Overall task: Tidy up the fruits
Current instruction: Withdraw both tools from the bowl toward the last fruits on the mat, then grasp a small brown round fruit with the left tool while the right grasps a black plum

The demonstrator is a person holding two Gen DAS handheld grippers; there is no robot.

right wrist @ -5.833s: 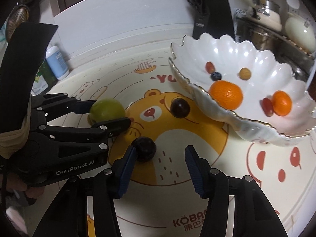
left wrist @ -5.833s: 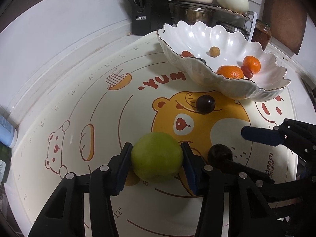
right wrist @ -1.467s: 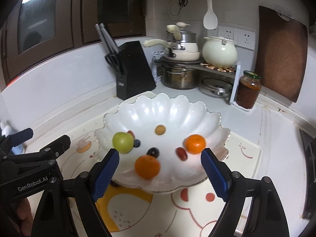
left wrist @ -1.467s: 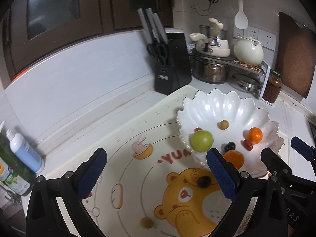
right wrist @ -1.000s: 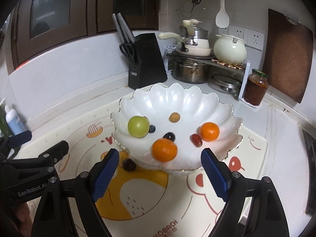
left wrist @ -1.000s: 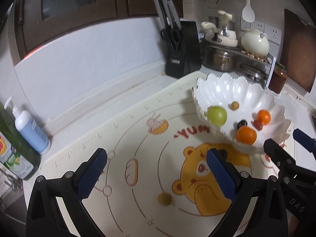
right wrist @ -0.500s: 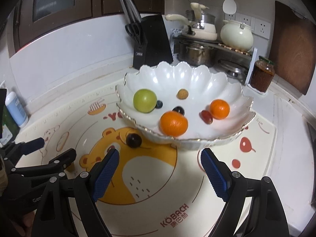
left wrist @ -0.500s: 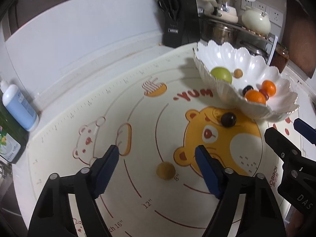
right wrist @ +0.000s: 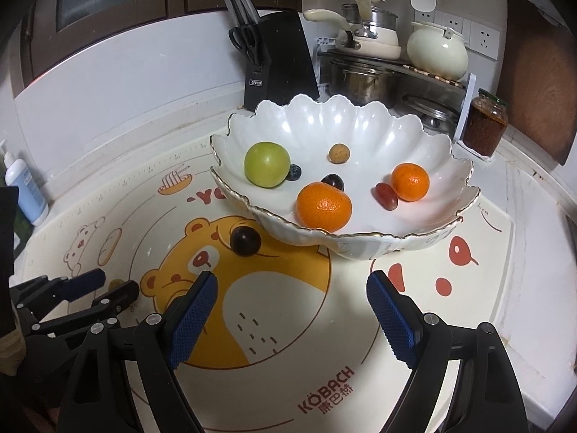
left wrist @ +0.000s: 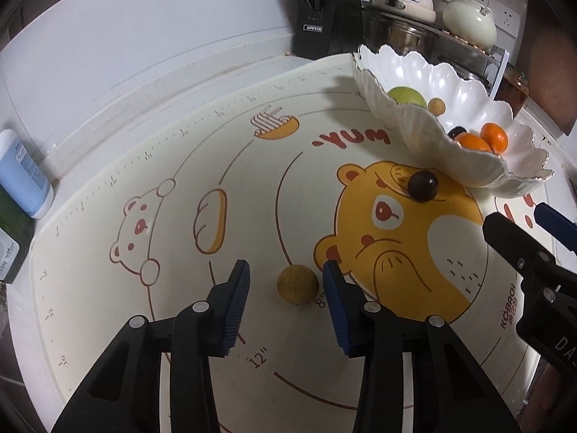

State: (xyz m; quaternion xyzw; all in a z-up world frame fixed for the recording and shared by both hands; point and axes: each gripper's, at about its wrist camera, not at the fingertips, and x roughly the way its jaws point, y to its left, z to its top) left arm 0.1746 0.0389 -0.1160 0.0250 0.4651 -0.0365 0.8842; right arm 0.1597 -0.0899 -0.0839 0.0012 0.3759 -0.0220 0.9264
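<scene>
A small tan round fruit [left wrist: 297, 284] lies on the bear mat between the fingers of my left gripper [left wrist: 286, 285], which is open around it without touching. A dark plum [left wrist: 423, 186] lies on the mat beside the white scalloped bowl [left wrist: 407, 128]. In the right wrist view the bowl [right wrist: 360, 133] holds a green apple [right wrist: 267, 164], two oranges [right wrist: 323, 205], a tan fruit [right wrist: 339, 152] and several small dark fruits. The plum [right wrist: 245, 240] sits left of the bowl. My right gripper [right wrist: 292, 310] is open and empty, over the mat in front of the bowl.
A black knife block [right wrist: 277, 61] stands behind the bowl. Pots and a cream kettle [right wrist: 438, 50] sit on a rack at the back right, with a red jar [right wrist: 485, 126] beside it. A blue-white bottle [left wrist: 23, 173] stands at the mat's left edge.
My left gripper has come down to the mat and narrowed around the tan fruit. My right gripper has lowered a little toward the mat, still open.
</scene>
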